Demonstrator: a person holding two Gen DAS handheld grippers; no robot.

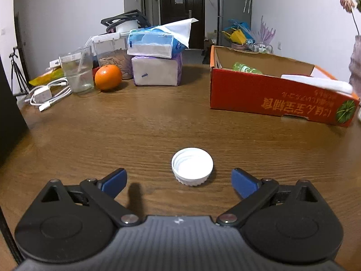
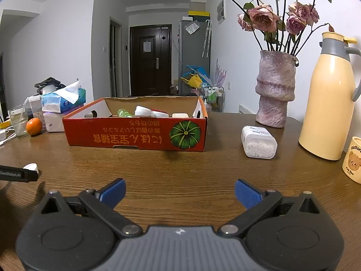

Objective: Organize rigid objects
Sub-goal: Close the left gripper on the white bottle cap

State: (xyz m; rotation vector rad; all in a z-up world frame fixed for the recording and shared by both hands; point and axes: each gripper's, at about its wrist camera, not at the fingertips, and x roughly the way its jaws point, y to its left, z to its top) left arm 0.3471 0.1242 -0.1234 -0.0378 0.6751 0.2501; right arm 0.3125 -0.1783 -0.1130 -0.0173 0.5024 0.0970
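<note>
white cap loose on the table, both grippers empty

blue-padded left gripper (image 1: 179, 180): jaws spread wide, nothing between the pads, tilted down at the wooden table (image 1: 135, 124).
white screw cap (image 1: 192, 166): lies open side up on the table, just ahead of the left gripper and a little toward its right finger, touching neither pad. in the right wrist view it shows only as a small white piece at the far left edge.
right gripper (image 2: 180, 194): jaws likewise apart and empty, held low over bare table.
orange cardboard box (image 1: 259, 94): open-topped, well beyond the cap toward the right; already holds a green bottle (image 1: 247, 68) and some white items.
clear pellet container (image 2: 258, 141): lies on its side near the box's right end, outside it.
off-task clutter at the far left: orange fruit (image 1: 107, 77), glass cup, tissue packs, white charger cable.

step in hand, as judged: the cap is not in the box and not gripped, so it looks like the piece to be collected. next move would call for centring the left pads either side of the cap's ribbed rim and closing low, since the cap is shallow and could skid.
</note>
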